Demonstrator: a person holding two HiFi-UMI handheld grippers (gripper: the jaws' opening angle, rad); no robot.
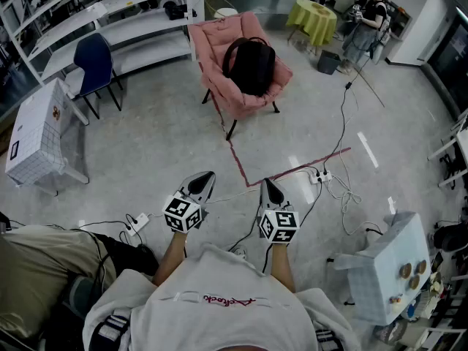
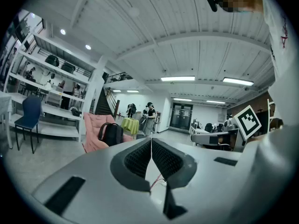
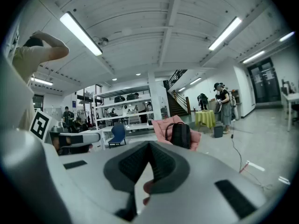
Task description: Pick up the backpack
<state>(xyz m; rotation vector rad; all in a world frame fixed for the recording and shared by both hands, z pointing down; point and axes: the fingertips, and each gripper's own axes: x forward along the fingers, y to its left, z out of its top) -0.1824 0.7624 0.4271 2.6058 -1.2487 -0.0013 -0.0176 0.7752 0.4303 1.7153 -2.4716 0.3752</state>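
A black backpack (image 1: pixel 251 65) stands upright on a pink chair (image 1: pixel 219 50) across the floor, well ahead of both grippers. It also shows small in the left gripper view as the backpack (image 2: pixel 112 134) and in the right gripper view as the backpack (image 3: pixel 181 134). My left gripper (image 1: pixel 207 175) and right gripper (image 1: pixel 266 183) are held side by side close to my body, pointing toward the chair. Both are shut, jaws meeting, with nothing between them.
Red tape (image 1: pixel 245 170) and white cables with a power strip (image 1: pixel 322 175) lie on the floor between me and the chair. A blue chair (image 1: pixel 93 63) and white shelving (image 1: pixel 139 20) stand at left. White-covered tables (image 1: pixel 384 265) flank me; a person (image 1: pixel 363 29) stands beyond a yellow-clothed table (image 1: pixel 313 17).
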